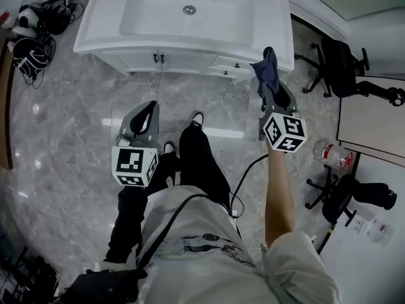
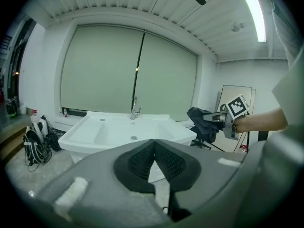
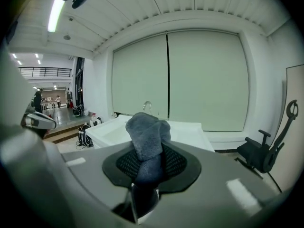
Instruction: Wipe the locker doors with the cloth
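Note:
A white sink cabinet (image 1: 190,18) stands ahead of me, its low doors (image 1: 166,61) with small dark handles facing me. A dark blue-grey cloth (image 1: 267,68) sticks up out of my right gripper (image 1: 271,92), which is shut on it and held up in front of the cabinet's right end. In the right gripper view the cloth (image 3: 148,139) bunches between the pads, with the basin (image 3: 118,127) beyond. My left gripper (image 1: 150,106) is lower and to the left, shut with nothing in it (image 2: 153,144). Its view shows the cabinet (image 2: 128,132) and the cloth (image 2: 202,120) at the right.
Black office chairs (image 1: 342,62) stand right of the cabinet, and another chair base (image 1: 345,198) is nearer me. A bottle (image 1: 332,154) lies on the marble floor at the right. Bags and cables (image 1: 28,49) are piled at the left.

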A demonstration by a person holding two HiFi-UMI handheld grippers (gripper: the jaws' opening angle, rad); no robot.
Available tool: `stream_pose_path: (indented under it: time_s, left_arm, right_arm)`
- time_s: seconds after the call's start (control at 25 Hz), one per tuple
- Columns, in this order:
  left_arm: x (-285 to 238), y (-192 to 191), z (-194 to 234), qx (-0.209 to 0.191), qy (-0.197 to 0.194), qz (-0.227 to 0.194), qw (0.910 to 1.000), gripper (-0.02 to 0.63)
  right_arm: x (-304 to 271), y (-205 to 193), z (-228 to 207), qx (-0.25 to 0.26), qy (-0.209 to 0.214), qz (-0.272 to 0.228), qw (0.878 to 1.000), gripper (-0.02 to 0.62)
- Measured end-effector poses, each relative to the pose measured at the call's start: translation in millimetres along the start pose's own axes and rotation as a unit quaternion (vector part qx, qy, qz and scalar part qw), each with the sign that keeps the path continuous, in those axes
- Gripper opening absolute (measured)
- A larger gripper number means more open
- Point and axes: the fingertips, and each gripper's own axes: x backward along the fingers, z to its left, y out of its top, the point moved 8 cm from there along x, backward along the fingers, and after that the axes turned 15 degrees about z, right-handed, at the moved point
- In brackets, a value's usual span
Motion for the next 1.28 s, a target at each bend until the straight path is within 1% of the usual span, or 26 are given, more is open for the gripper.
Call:
stream_pose_path:
  time_s: [0.16, 0.32, 0.44, 0.52, 0.6, 0.72, 0.84, 0.96, 1.04, 1.28]
  left_arm:
    - [11.6, -20.4, -6.4, 0.013, 0.0, 0.002, 0.9999, 0.002]
    - [2.5, -28.4, -21.0, 0.023, 0.008, 0.009, 0.9997, 0.002]
    - [-10.5, -40.5, -34.4, 0.044, 0.029, 0.014, 0.9985, 0.002]
    - [-20.2, -52.3, -47.0, 0.063, 0.045, 0.016, 0.9969, 0.002]
    - [-32.4, -64.2, -59.6, 0.07, 0.056, 0.018, 0.9958, 0.002]
    - [-52.1, -88.8, -78.6, 0.081, 0.065, 0.022, 0.9944, 0.002]
    - [-76.4, -117.3, -87.3, 0.101, 0.066, 0.017, 0.9925, 0.002]
    - [-112.0, -156.1, -83.9, 0.083, 0.059, 0.015, 0.9947, 0.002]
    - [-140.2, -186.6, -76.2, 0.073, 0.049, 0.011, 0.9961, 0.002]
    - [-232.9, -274.8, -40.7, 0.051, 0.027, -0.028, 0.9979, 0.002]
  right_arm:
    - [22.2, -15.1, 6.7, 0.026, -0.003, 0.002, 1.0, 0.086]
    - [28.1, -31.7, -9.4, 0.045, 0.003, 0.006, 0.999, 0.086]
    - [21.3, -47.5, -27.3, 0.069, 0.017, 0.005, 0.997, 0.086]
    - [14.2, -59.7, -39.2, 0.096, 0.029, 0.006, 0.995, 0.086]
    - [2.7, -70.7, -47.3, 0.124, 0.044, 0.001, 0.991, 0.087]
    - [-13.7, -91.8, -55.2, 0.165, 0.063, -0.012, 0.984, 0.087]
    - [-31.3, -116.5, -65.6, 0.189, 0.07, -0.029, 0.979, 0.087]
    - [-57.0, -146.0, -73.8, 0.203, 0.055, -0.051, 0.976, 0.087]
    - [-77.6, -166.4, -76.8, 0.221, 0.038, -0.068, 0.972, 0.087]
    - [-144.9, -230.7, -85.2, 0.266, -0.02, -0.122, 0.956, 0.087]
